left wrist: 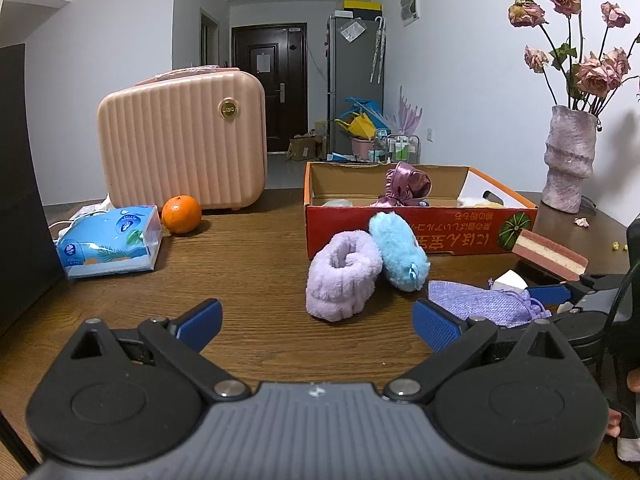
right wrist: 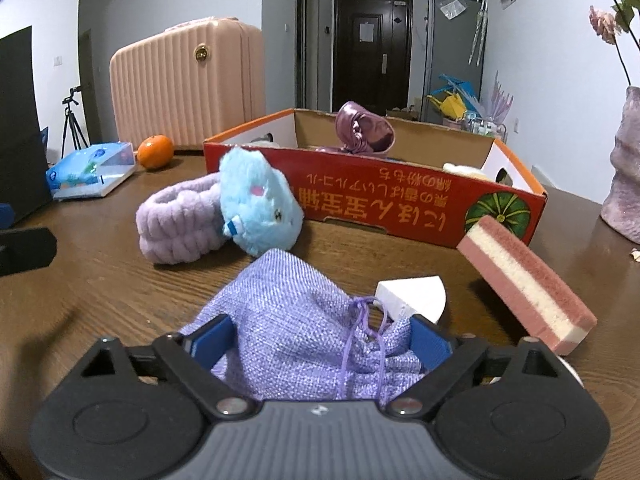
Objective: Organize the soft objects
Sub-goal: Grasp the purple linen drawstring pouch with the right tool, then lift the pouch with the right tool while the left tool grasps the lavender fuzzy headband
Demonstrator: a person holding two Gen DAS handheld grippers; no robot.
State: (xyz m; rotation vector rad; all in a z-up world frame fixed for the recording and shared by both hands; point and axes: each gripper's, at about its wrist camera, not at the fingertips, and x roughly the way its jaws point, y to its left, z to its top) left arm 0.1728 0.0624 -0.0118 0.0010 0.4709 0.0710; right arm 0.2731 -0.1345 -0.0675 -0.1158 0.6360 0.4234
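At the far left of your left wrist view sits a blue tissue pack (left wrist: 110, 240), with an orange (left wrist: 181, 214) just to its right and a ribbed pink case (left wrist: 182, 146) standing behind both on the brown table (left wrist: 248, 280). In the lower middle, your left gripper (left wrist: 318, 326) stands wide with nothing between its blue pads. Right of centre a lilac plush band (left wrist: 342, 274) lies touching a light blue plush toy (left wrist: 398, 256), which leans by the front wall of the red cardboard box (left wrist: 400, 236); a shiny mauve satin piece (left wrist: 406, 186) rests inside that box. At the lower right lies the purple drawstring pouch (left wrist: 480, 304), and beyond it a pink and cream sponge (left wrist: 550, 258) tilts off the table near a grey-pink vase (left wrist: 568, 160) of dried roses. In your right wrist view the pouch (right wrist: 300, 328) fills the lower middle, bunched between the two blue pads of your right gripper (right wrist: 320, 340); the pads sit at the pouch's sides, fairly wide, and you cannot tell whether they press it yet. A white wedge (right wrist: 412, 296) lies just beyond the pouch, and the sponge (right wrist: 528, 284) slants at the right.
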